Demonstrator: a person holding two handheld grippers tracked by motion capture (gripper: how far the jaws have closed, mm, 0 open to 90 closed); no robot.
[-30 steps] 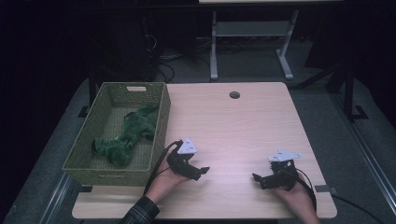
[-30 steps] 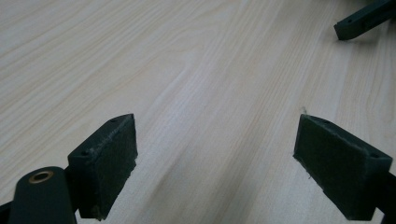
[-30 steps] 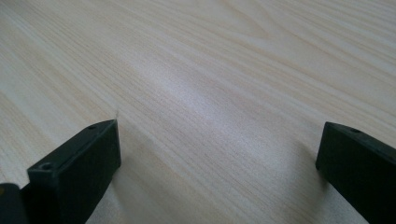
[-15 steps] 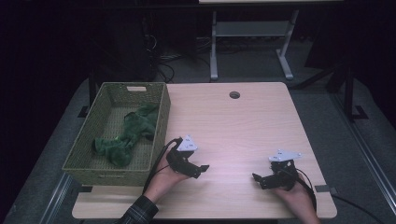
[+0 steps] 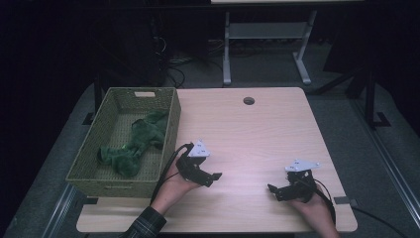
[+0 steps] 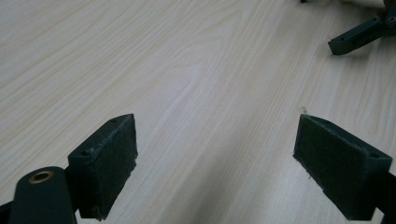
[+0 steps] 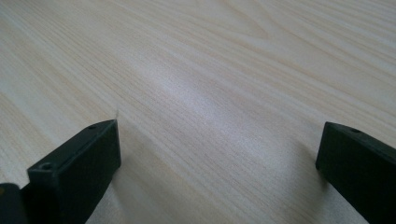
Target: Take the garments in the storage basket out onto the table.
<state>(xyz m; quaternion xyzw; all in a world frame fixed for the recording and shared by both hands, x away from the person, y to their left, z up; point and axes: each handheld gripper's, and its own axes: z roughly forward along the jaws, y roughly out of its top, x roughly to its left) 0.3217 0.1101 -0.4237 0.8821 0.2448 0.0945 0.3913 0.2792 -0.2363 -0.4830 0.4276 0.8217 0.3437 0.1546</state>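
Note:
A green plush toy (image 5: 133,144) lies inside a woven green basket (image 5: 171,124) at the table's left side. My left gripper (image 5: 210,177) rests low over the wood just right of the basket, jaws wide open with bare table between them (image 6: 215,154). My right gripper (image 5: 277,191) sits near the front right of the table, also open, nothing between its jaws (image 7: 219,158). One jaw of the right gripper (image 6: 357,36) shows at the top right of the left gripper view.
The light wooden table (image 5: 257,134) has a round cable hole (image 5: 248,101) near its far edge. A metal stand (image 5: 262,44) and cables (image 5: 183,59) sit on the dark floor behind the table.

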